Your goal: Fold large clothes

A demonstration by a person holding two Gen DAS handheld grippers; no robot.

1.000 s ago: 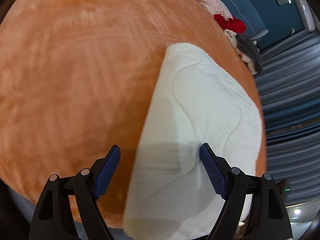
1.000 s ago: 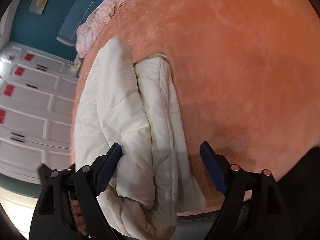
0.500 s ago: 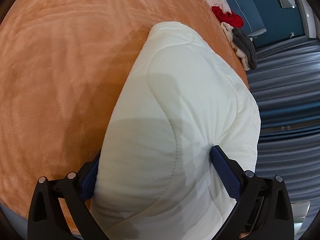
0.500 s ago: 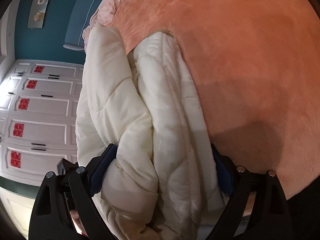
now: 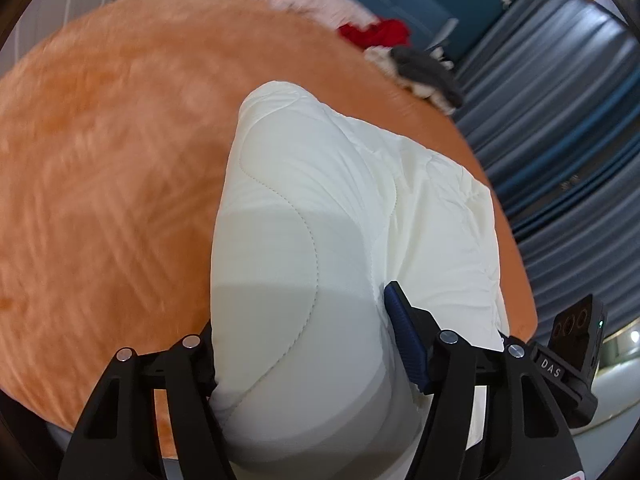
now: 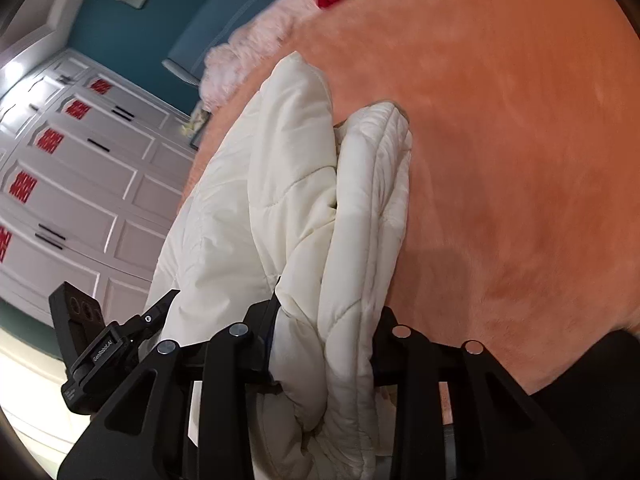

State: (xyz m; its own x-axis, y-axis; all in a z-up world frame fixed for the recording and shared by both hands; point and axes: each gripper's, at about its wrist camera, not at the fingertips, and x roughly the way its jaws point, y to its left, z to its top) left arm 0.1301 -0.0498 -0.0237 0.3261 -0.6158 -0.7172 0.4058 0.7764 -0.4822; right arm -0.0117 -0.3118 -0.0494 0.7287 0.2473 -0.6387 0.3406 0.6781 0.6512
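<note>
A white quilted padded jacket (image 5: 340,208) lies folded lengthwise on an orange plush blanket (image 5: 112,168). Its near end bulges up between the fingers of my left gripper (image 5: 300,320), whose jaws are closing; the blue right pad (image 5: 400,320) digs into the fabric and the left pad is hidden by it. In the right wrist view the same jacket (image 6: 288,184) is bunched in thick folds. My right gripper (image 6: 328,324) pinches those folds tightly, its jaws closing and both pads buried in cloth.
Red (image 5: 376,34) and grey (image 5: 424,68) clothes and a pink ruffled pillow (image 6: 256,44) lie at the bed's far end. Blue curtains (image 5: 560,128) hang on one side and white wardrobe doors (image 6: 80,184) stand on the other. The other tool's black housing (image 5: 576,332) shows beside the jacket.
Both grippers went from standing wide around the jacket's near end to clamping it. They rose, lifting that end off the blanket, and both views tilted toward the room.
</note>
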